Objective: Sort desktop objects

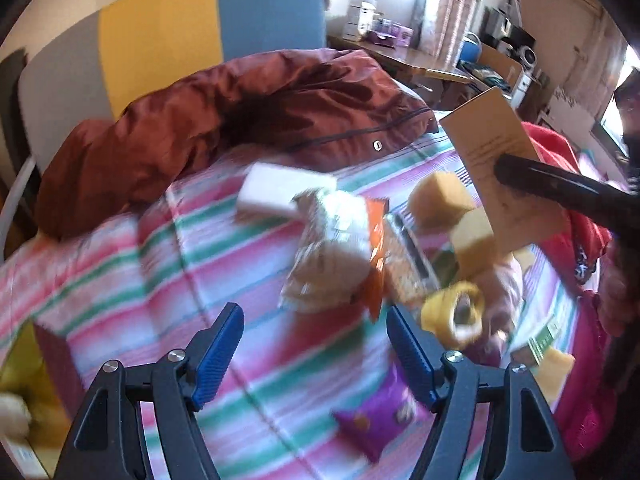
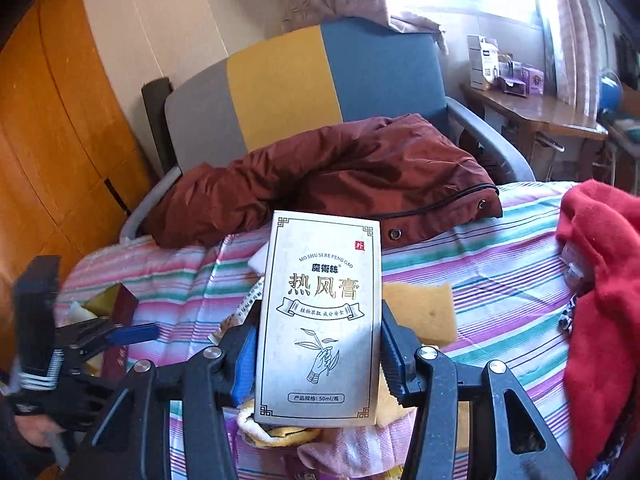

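your right gripper [image 2: 318, 344] clamps the flat silver box [image 2: 320, 320] by its two long edges, pads pressed on, box upright and lifted clear of the striped bedcover [image 2: 500, 280]. seen from the left wrist, the box's plain brown back [image 1: 496, 168] hangs over the bedcover's right side, above the clutter.

your left gripper [image 1: 315, 348] stands wide apart with nothing between the pads, over bare striped cloth near the front.

edges: a rust-brown jacket [image 2: 340, 176] closes off the far edge; a red garment [image 2: 600, 280] heaps along the right edge. free cloth lies left and front of the pile.

count, through blur: two yellow sponge blocks [image 1: 440, 196], one white block [image 1: 276, 192], one yellow tape roll [image 1: 456, 312], one purple packet [image 1: 380, 416], several snack packets [image 1: 332, 248] overlapping mid-cover, number unclear. a dark red box [image 2: 120, 304] sits near the left edge.
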Demonstrator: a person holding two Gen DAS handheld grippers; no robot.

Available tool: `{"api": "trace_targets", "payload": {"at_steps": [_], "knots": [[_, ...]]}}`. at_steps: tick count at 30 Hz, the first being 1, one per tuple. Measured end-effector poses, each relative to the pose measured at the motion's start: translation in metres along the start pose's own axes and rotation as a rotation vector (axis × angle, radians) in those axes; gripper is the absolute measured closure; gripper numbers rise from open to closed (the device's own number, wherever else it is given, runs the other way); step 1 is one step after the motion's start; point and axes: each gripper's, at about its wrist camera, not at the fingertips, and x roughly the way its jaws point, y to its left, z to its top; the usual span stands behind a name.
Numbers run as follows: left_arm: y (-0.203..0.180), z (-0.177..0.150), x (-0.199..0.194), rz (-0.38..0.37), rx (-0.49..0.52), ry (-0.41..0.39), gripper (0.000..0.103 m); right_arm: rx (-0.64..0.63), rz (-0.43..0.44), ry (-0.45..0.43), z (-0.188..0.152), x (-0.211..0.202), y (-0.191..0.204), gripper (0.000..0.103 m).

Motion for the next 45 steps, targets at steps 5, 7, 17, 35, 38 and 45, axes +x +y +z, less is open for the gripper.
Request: {"api": "trace_targets", "payload": {"at_steps": [5,7,17,35,38,45], "knots": [[-0.016,0.023,0.034,0.008,0.065,0.036,0.02,0.018,0.029,-0.016,0.0,-0.005,-0.004,0.051],[-0.018,0.03,0.045,0.02,0.073,0.052,0.02,0.024,0.043,-0.026,0.0,-0.007,-0.005,0.051],[-0.024,0.048,0.086,0.033,0.11,0.101,0.021,0.064,0.123,-0.037,-0.001,-0.006,-0.008,0.051],[0.023,-0.008,0.048,0.018,-0.137,0.035,0.044,-0.041,0.139,0.059,-0.022,0.023,0.023,0.051],[0.029,-0.019,0.028,0.035,-0.173,0.0,0.044,-0.09,0.137,0.079,-0.03,0.029,0.039,0.051],[0.043,-0.04,-0.022,0.067,-0.217,-0.072,0.044,-0.165,0.155,0.081,-0.038,0.029,0.065,0.052]]}}
